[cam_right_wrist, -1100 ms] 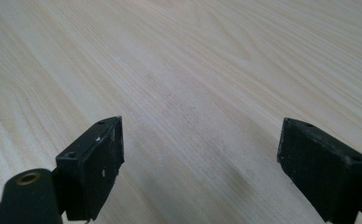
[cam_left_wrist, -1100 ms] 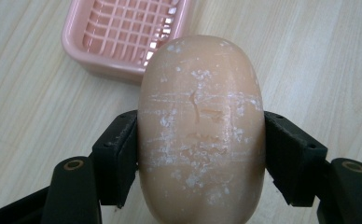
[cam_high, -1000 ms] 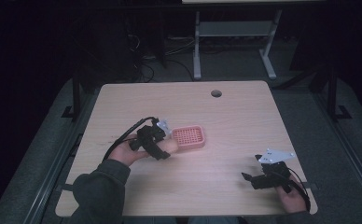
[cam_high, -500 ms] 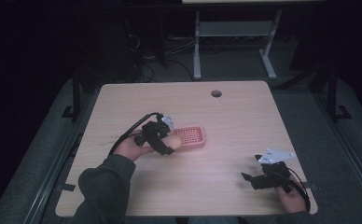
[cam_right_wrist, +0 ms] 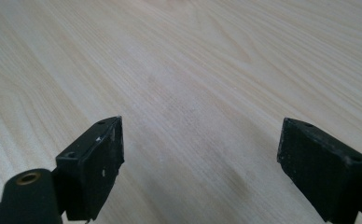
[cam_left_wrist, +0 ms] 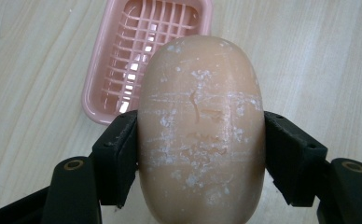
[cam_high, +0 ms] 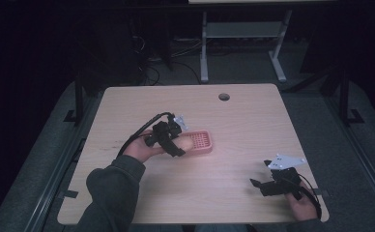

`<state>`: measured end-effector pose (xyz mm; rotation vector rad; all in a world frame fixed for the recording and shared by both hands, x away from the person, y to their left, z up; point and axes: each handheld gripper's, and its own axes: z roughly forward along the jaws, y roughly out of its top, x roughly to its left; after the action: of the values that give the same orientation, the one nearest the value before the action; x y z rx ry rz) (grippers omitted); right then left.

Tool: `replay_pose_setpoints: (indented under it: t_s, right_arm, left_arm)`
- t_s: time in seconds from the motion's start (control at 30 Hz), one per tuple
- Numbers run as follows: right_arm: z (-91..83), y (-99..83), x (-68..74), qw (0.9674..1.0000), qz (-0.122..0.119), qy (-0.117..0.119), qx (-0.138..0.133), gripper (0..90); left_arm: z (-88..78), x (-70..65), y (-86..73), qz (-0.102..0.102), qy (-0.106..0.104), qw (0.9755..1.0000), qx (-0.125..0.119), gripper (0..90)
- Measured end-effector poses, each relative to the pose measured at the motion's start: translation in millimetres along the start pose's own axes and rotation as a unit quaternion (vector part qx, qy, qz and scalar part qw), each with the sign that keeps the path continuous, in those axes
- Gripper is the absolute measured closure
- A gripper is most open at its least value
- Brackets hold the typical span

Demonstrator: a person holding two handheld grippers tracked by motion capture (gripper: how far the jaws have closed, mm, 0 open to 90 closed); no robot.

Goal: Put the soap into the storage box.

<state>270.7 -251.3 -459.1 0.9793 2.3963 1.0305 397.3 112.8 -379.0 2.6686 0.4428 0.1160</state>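
An oval peach-coloured soap bar (cam_left_wrist: 201, 126), scuffed with white marks, is clamped between the black jaws of my left gripper (cam_left_wrist: 200, 154). Just beyond it a pink slotted soap dish (cam_left_wrist: 144, 51) lies on the wooden table. From the high view, my left gripper (cam_high: 176, 145) hovers at the dish's (cam_high: 202, 141) left end, with the soap bar (cam_high: 185, 143) partly over the rim. My right gripper (cam_right_wrist: 200, 163) stands open over bare wood, nothing between its jaws. It rests near the table's front right corner (cam_high: 265, 186).
The table (cam_high: 234, 121) has a round cable hole (cam_high: 223, 96) near its far edge. A metal frame stands on the dark floor behind it. A cable trails from each gripper.
My left gripper has carried the soap bar a little to the right and forward, toward the pink dish. My right gripper has stayed in place.
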Motion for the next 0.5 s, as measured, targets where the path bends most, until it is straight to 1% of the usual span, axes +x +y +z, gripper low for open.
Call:
replay_pose_setpoints:
  t_s: [0.2,0.23,0.33,0.5]
  right_arm:
    - [-0.4,-0.2,-0.6,1.0000,0.000,-0.001,-0.002,14.1]
    - [-0.4,-0.2,-0.7,1.0000,0.000,-0.001,-0.003,14.1]
    - [-0.5,-0.1,-0.5,1.0000,0.001,0.000,-0.003,14.2]
    - [-0.7,0.0,-0.6,1.0000,0.001,0.000,-0.003,14.1]
  left_arm:
    - [-0.1,3.2,7.8,0.003,-0.001,1.0000,-0.001,32.5]
    - [0.6,3.4,8.8,0.001,-0.002,1.0000,-0.004,32.5]
    - [1.9,3.4,13.1,0.007,0.001,1.0000,0.005,32.5]
    - [2.9,5.0,19.1,0.009,0.003,0.9999,0.005,32.5]
